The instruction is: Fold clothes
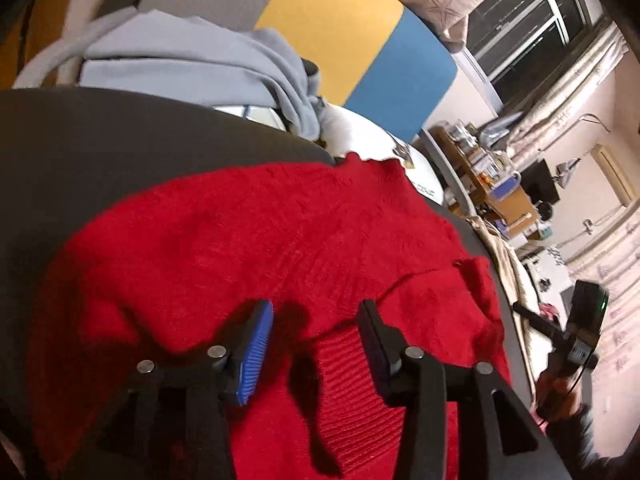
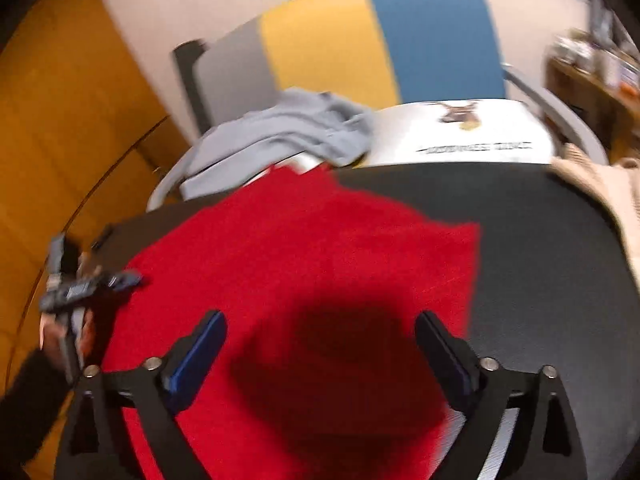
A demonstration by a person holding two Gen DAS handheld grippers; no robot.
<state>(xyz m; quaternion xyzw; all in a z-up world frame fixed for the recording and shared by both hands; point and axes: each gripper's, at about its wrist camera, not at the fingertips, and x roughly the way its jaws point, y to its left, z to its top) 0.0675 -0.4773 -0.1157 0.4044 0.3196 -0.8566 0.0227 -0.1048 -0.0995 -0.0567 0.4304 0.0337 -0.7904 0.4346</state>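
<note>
A red sweater [image 1: 248, 256] lies spread on the dark counter [image 1: 80, 140], covering most of its near part; one side is folded over, so a ribbed edge and a doubled layer show toward the near right in the left wrist view. The left tongs [image 1: 316, 316] hover just above the sweater, jaws partly apart with only air between them, nothing gripped, their shadow falling on the knit. The right tongs [image 2: 320, 330] hang over the sweater's near middle with jaws spread wide and empty, a dark shadow beneath them. Beyond the sweater, at the counter's far edge, a grey garment [image 2: 280, 132] lies bunched, and just beside it sits a white printed item [image 2: 460, 132] with a small picture and a line of text, too blurred to read. A beige cloth [image 2: 600, 188] rests at the counter's far right. Behind the grey garment stands a panel of grey, yellow and blue stripes [image 2: 340, 48]. The right wrist view is motion-blurred.
</note>
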